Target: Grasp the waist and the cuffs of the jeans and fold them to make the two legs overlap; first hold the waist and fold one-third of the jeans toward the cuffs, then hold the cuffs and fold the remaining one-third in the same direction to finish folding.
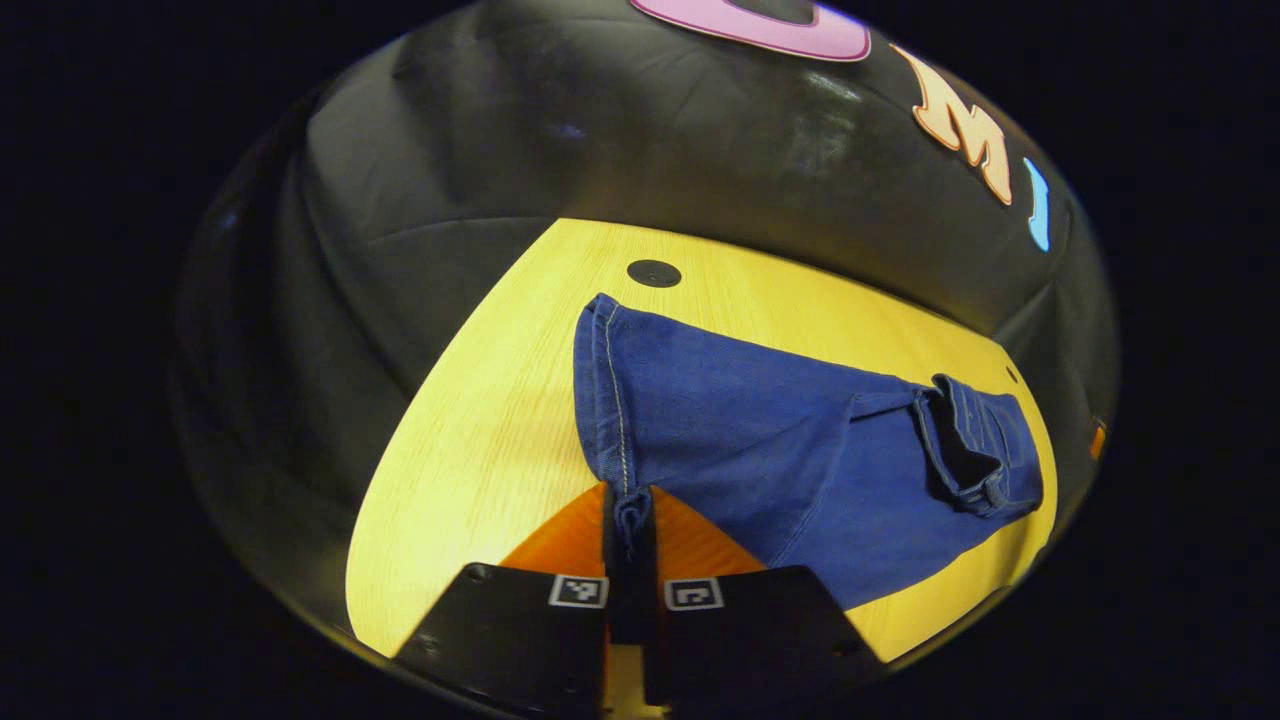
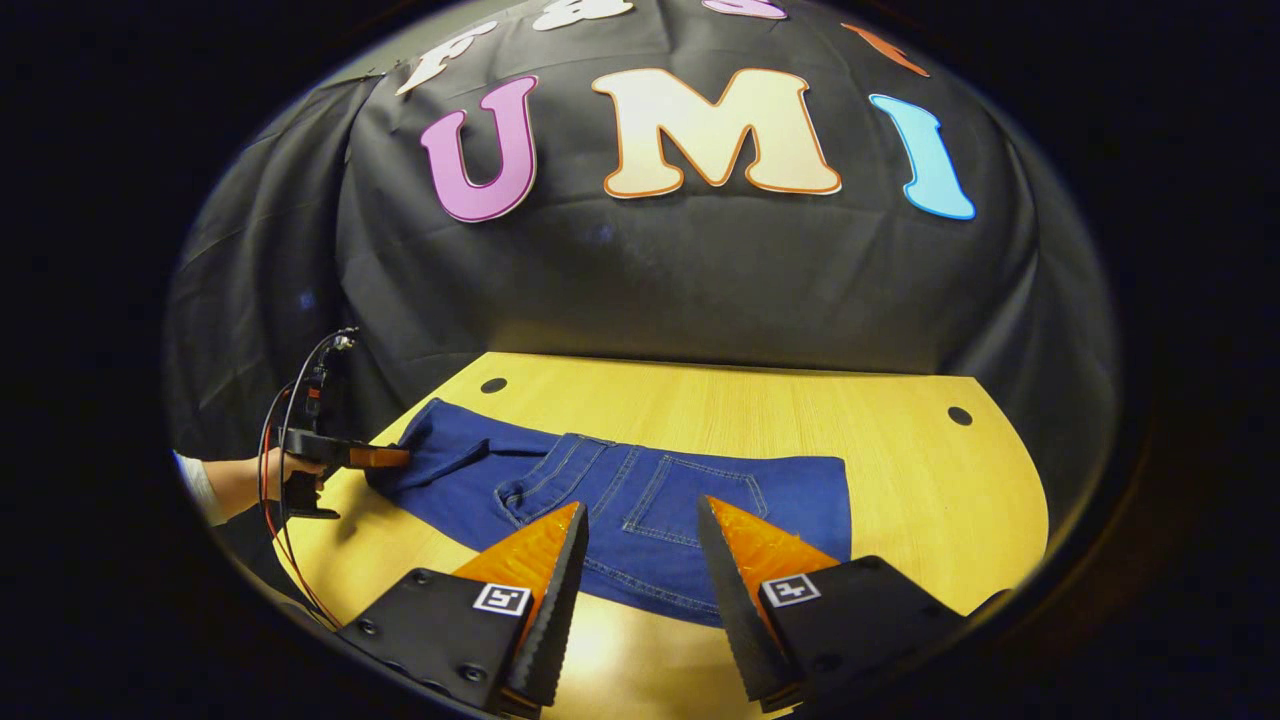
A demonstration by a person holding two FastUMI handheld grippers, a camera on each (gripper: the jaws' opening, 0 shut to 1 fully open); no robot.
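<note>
Left gripper view. The left claw (image 1: 630,530) is seen at 6 o'clock, its two wedge-shaped fingers (image 1: 570,545) brought together and clenched on a bunched corner of the jeans (image 1: 790,450). Square printed markers are carried on the flat housing behind each finger. The jeans are spread from the claw toward 3 o'clock on the surface (image 1: 480,420), a pale wood-grain top with a rounded outline. The denim is a saturated blue, matte, with light contrast stitching along the hem edge at 12 o'clock of the claw. A folded-over band of cloth with a doubled seam is noted at the far 3 o'clock end, standing up slightly from the rest. A small dark round cap (image 1: 654,273) is set in the surface at 12 o'clock, apart from the cloth. Behind it, wrinkled black cloth is hung.

Right gripper view. The right claw (image 2: 640,545) is held released at 6 o'clock, its fingers parted, ridged pads facing one another, hovering over the near edge of the jeans (image 2: 640,500). A back pocket (image 2: 700,500) outlined in double stitching and a waistband seam are seen between the finger tips. The cloth lies flat across the middle of the surface (image 2: 920,470). At 9 o'clock the left claw (image 2: 385,457) is seen gripping the cloth's end, held by a hand (image 2: 275,470), with cables looped above.
</note>
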